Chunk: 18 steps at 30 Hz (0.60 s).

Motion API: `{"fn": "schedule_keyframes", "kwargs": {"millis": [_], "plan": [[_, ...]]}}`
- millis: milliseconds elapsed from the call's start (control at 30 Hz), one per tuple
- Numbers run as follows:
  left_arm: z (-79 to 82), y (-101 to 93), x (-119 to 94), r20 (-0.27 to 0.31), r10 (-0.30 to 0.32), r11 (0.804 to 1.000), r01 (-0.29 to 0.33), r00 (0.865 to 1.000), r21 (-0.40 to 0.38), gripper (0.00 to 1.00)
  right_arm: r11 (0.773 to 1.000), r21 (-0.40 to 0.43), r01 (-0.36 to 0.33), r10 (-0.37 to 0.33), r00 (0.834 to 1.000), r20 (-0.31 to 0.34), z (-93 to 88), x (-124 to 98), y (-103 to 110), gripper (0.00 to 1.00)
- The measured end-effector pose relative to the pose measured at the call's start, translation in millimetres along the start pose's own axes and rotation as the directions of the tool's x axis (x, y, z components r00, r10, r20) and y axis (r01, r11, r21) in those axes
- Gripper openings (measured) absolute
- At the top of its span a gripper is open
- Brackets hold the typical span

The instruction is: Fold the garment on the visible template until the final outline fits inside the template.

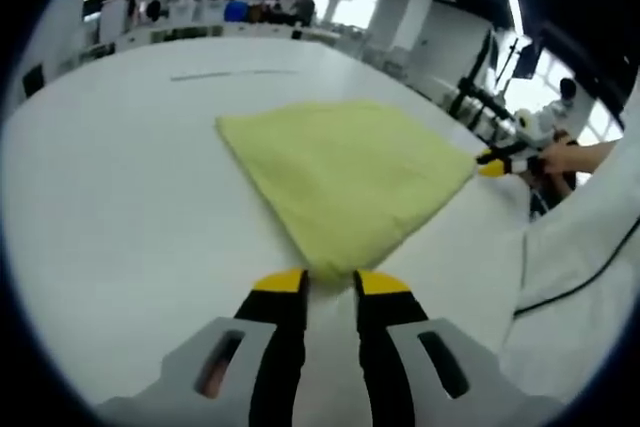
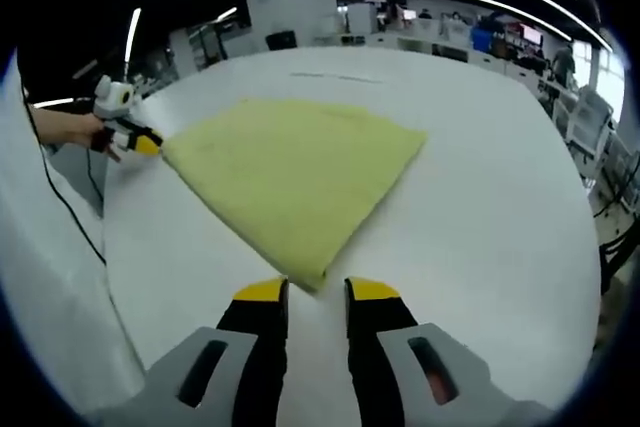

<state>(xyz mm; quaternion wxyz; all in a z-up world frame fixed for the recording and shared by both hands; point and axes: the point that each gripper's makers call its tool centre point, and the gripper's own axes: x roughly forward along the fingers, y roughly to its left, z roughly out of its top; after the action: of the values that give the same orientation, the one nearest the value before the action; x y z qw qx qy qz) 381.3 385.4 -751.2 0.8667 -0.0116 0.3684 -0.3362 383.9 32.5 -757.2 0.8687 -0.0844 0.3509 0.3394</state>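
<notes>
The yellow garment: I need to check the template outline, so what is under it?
Under the yellow garment only the white table shows around its edges. Whatever template lines lie beneath are covered by the cloth, so they cannot be seen.

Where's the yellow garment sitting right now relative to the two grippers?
The yellow garment lies flat on the white table, mid-frame in both views. Its near corner sits just ahead of the left gripper; the right gripper fronts the opposite corner.
</notes>
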Motion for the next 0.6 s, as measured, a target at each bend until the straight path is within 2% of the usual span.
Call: {"fn": "schedule_keyframes", "kwargs": {"millis": [333,433,600], "plan": [[-0.4,0.0,2,-0.016,0.008,1.000,-0.008,1.000,0.017,0.07,1.000,-0.007,0.013,-0.013,1.000,-0.007,0.0,1,-2,0.13],[-1.3,3.7,1,-0.019,0.011,1.000,-0.011,1.000,0.018,0.03,1.000,-0.012,0.002,-0.003,1.000,-0.011,0.3,1,0,0.11],[-2.9,10.7,1,-0.023,0.017,1.000,-0.016,1.000,0.019,0.02,1.000,-0.014,-0.011,0.011,1.000,-0.014,0.6,3,2,0.07]]}}
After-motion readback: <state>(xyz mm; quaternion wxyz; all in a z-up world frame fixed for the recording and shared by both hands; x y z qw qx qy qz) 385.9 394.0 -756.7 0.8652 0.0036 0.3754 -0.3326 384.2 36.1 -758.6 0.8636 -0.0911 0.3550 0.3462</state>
